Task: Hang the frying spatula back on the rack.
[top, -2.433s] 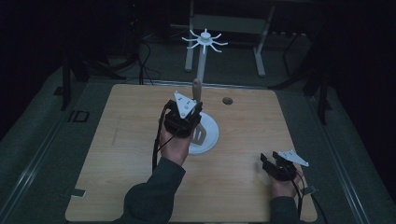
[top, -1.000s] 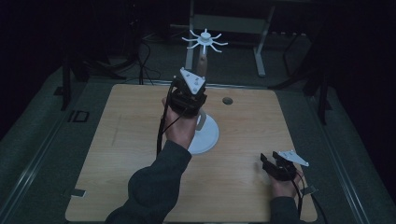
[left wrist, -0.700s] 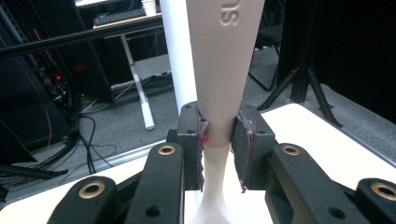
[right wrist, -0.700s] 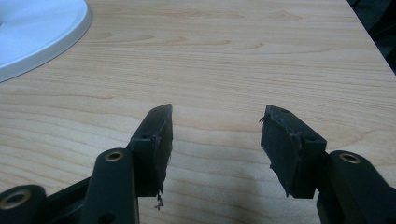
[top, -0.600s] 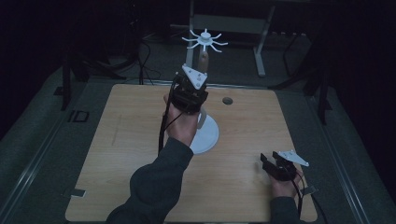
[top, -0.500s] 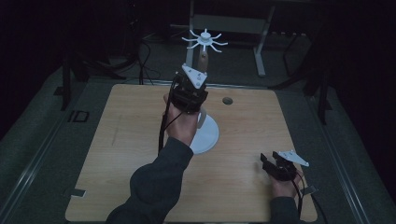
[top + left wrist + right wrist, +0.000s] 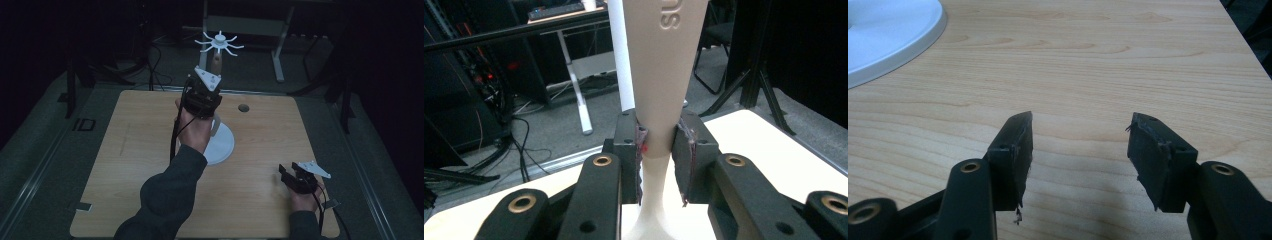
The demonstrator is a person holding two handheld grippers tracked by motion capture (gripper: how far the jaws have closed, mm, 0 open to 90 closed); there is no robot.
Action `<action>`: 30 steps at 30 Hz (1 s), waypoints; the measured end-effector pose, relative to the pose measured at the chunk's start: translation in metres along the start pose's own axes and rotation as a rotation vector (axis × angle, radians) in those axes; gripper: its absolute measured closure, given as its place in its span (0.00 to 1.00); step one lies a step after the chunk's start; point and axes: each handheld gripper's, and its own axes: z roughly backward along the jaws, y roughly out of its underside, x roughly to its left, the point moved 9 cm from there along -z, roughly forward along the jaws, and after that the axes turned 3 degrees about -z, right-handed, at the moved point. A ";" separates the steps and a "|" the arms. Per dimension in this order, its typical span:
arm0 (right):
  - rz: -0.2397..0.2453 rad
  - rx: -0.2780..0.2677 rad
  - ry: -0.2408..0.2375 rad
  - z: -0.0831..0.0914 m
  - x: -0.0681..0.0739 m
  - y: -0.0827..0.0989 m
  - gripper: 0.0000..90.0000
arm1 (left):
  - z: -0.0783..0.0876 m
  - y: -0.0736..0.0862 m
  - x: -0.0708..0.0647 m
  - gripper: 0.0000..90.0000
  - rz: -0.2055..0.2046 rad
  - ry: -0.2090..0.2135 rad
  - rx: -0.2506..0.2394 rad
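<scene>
left gripper (image 7: 659, 150): raised over the far middle of the table (image 7: 125, 165); its two pads were clamped on the narrow neck of a pale tapered piece (image 7: 661, 75), one pad on each side.
tapered piece: upright, widening upward, with raised letters near its top; its lower end flared out below the pads. in the high view its tip (image 7: 215, 62) rose just above the gripper.
stand: a white pole (image 7: 620, 55) stood just behind the tapered piece; a round white base (image 7: 222, 145) lay on the table under the left hand (image 7: 194, 131); a white spoked head (image 7: 218, 42) sat at the top.
right gripper (image 7: 1078, 137): low over the near right part of the table, jaws apart, nothing between them but bare wood.
small dark spot (image 7: 243, 107): on the table, beyond the base.
</scene>
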 end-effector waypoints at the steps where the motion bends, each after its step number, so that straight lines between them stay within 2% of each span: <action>1: 0.000 0.000 0.000 0.000 0.000 0.000 0.48 | 0.000 -0.001 0.000 0.82 -0.003 -0.001 0.001; 16: 0.003 -0.001 0.000 0.000 0.000 0.000 0.48 | -0.007 -0.002 0.002 0.82 -0.015 -0.025 0.006; 30: 0.000 -0.002 0.003 0.002 -0.001 0.001 0.48 | -0.014 0.000 0.002 0.82 -0.019 -0.016 0.018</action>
